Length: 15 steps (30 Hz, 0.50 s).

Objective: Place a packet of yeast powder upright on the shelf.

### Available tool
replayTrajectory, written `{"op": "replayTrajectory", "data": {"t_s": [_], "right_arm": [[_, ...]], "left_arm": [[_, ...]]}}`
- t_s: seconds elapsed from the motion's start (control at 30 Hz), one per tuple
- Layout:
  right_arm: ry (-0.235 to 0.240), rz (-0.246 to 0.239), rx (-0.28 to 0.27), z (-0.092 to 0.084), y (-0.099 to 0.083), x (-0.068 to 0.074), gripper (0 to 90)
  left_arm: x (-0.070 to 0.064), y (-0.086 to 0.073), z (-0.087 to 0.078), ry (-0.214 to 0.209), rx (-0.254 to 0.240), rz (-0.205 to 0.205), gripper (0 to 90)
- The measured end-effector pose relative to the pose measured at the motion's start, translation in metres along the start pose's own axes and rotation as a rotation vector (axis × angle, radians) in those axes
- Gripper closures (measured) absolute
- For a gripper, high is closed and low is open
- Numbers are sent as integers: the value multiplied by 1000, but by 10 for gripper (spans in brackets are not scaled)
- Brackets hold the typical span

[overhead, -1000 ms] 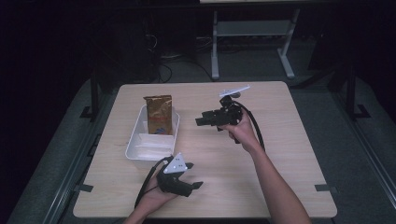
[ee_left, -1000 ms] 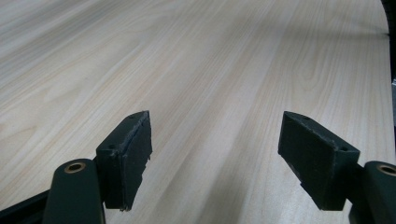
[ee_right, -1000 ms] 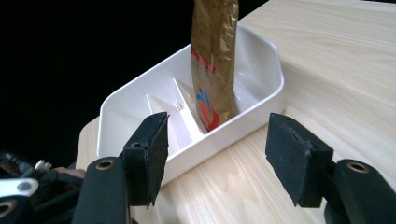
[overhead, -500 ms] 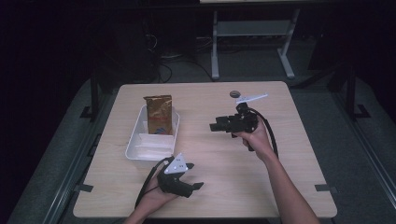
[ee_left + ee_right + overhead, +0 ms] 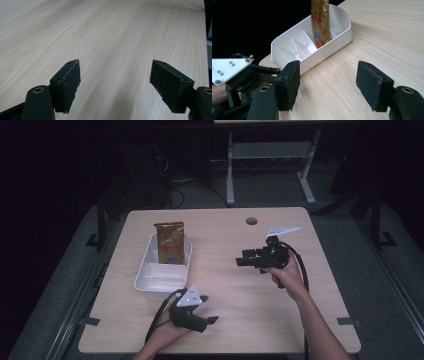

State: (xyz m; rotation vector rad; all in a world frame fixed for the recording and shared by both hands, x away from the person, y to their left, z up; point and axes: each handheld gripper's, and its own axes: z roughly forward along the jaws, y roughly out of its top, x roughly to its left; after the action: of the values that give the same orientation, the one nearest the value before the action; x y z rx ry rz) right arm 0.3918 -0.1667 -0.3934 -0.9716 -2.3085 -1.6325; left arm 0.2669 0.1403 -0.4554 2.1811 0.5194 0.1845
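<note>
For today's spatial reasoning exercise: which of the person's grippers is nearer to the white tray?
Left. The left gripper rests just beyond the near end of the white tray; the right gripper hovers farther off across bare table.

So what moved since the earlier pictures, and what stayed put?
The right gripper drew back from the brown paper bag toward the person's side of the table, its empty jaws opening a little wider. The left gripper, the bag and the white plastic tray stayed as they were.
</note>
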Motion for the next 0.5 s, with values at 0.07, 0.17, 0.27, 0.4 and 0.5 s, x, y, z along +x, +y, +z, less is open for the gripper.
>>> {"op": "replayTrajectory", "data": {"t_s": [0.07, 0.17, 0.27, 0.4, 0.5], "right_arm": [[-1, 1, 10, -3, -2, 1, 348], [-2, -4, 12, -8, -6, 2, 348], [-4, -9, 18, -12, -12, 5, 349], [-13, -6, 28, -16, -19, 6, 347], [-16, -3, 32, -19, -24, 6, 347]], "left_arm": [[0, 0, 0, 2, -2, 2, 242], [0, 0, -1, 2, -3, 0, 241], [1, 0, -1, 1, -7, -3, 241], [0, 0, -1, 0, -5, -4, 240], [0, 0, -1, -2, -7, -2, 240]]}}
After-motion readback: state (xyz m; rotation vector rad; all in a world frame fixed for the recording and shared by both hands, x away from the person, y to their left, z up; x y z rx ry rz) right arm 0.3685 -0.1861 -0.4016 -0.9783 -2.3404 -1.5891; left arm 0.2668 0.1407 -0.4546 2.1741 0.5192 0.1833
